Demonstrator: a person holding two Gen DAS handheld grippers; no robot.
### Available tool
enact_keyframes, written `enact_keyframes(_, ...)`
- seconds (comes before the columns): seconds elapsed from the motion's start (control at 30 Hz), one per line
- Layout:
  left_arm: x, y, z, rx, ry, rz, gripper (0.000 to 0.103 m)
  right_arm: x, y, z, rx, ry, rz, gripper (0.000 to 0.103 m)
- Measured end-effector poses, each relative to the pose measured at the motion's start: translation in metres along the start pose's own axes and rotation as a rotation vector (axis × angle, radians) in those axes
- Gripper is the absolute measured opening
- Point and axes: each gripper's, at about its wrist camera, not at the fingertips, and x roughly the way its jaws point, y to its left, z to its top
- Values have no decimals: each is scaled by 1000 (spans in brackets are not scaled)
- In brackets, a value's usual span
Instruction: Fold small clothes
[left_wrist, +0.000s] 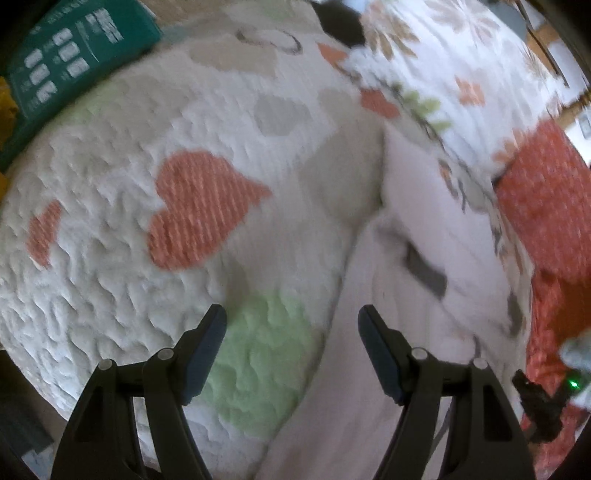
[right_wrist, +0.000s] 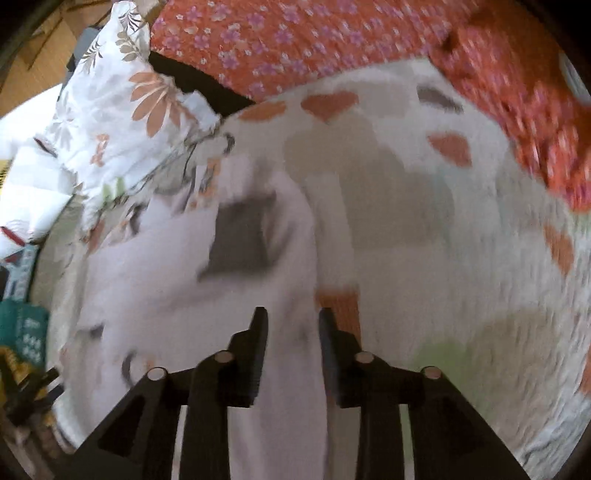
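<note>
A small pale pink garment (left_wrist: 402, 258) with a dark grey patch lies on a white bedspread with orange hearts (left_wrist: 192, 210). My left gripper (left_wrist: 291, 317) is open above the garment's left edge, over a green patch, holding nothing. In the right wrist view the same garment (right_wrist: 177, 280) runs down between the fingers of my right gripper (right_wrist: 291, 317). Those jaws stand partly open around a strip of the pink cloth; the frame is blurred, and I cannot tell whether they pinch it.
A teal box (left_wrist: 70, 62) lies at the bed's far left. A floral white pillow (left_wrist: 443, 74) and an orange-red flowered cloth (left_wrist: 546, 206) lie beyond the garment; both also show in the right wrist view, pillow (right_wrist: 122, 110), cloth (right_wrist: 332, 40).
</note>
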Motion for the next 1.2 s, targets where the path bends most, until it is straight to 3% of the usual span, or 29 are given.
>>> enact_keyframes(0.17, 1, -6, -30, 123, -6, -11, 72, 4, -23, -67, 85, 111, 164, 32)
enact_keyframes(0.27, -3, -10, -57, 183, -21, -47, 58, 1, -26, -96, 141, 119, 311, 32)
enact_keyframes(0.33, -6, -11, -70, 207, -28, -59, 52, 2, -24, -113, 181, 151, 426, 33)
enact_keyframes(0.4, -9, -10, -85, 212, -9, -107, 47, 7, -14, -130, 174, 189, 486, 33)
enact_keyframes(0.73, -8, 4, -135, 146, 38, -269, 47, 10, 0, -190, 156, 229, 631, 33)
enact_keyframes(0.9, -8, 7, -154, 130, 43, -266, 47, 14, 2, -209, 148, 257, 659, 31)
enact_keyframes(1.2, -6, 9, -177, 129, 53, -233, 47, 14, 7, -228, 104, 266, 630, 31)
